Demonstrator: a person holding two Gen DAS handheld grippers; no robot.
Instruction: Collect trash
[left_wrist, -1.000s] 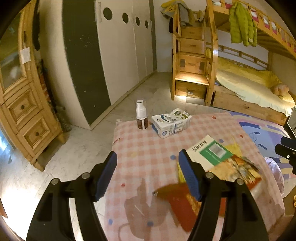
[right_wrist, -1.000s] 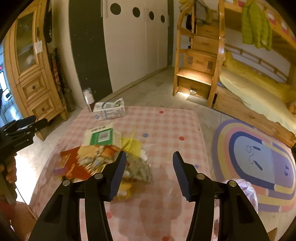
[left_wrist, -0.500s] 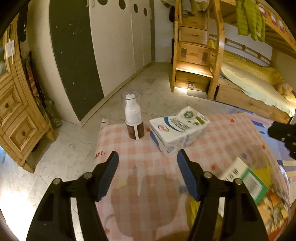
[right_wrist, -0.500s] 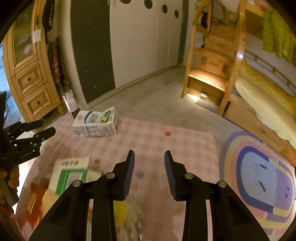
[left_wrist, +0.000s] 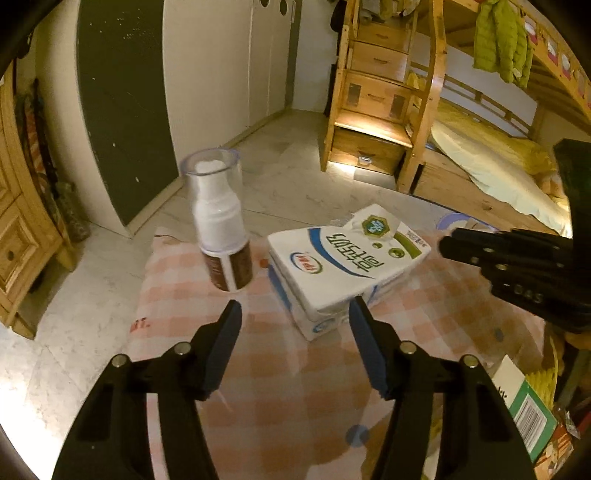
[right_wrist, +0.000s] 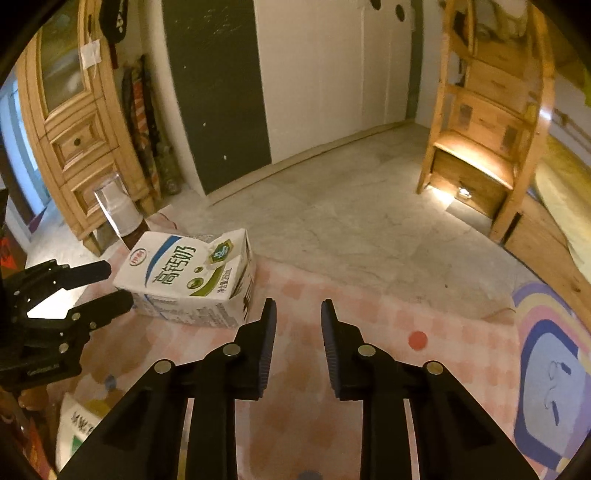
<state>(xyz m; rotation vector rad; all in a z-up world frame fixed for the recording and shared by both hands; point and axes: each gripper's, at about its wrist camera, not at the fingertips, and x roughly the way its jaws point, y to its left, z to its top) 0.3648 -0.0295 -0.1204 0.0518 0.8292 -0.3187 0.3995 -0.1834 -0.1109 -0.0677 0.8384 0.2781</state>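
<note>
Milk carton (left_wrist: 343, 266) is seen lying on its side near the far edge of the pink checked mat (left_wrist: 280, 387), spray bottle (left_wrist: 221, 229) upright just beside it. Neither is collected yet. Left gripper (left_wrist: 293, 314) is held fairly wide, empty, its jaws just closing slightly, short of the carton. Right gripper (right_wrist: 295, 314) is narrowed, empty, its jaws just closing.

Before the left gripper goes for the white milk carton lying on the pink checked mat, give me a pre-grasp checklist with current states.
1. Left gripper empty, jaws apart: ok; they have just been closing slightly.
2. White milk carton ahead of the left fingertips, not yet between them: ok.
3. White-and-brown spray bottle upright, apart from the carton: ok.
4. Right gripper empty, jaws narrowing: ok.
5. Right gripper off the carton: ok.
6. Carton empty: cannot tell.
</note>
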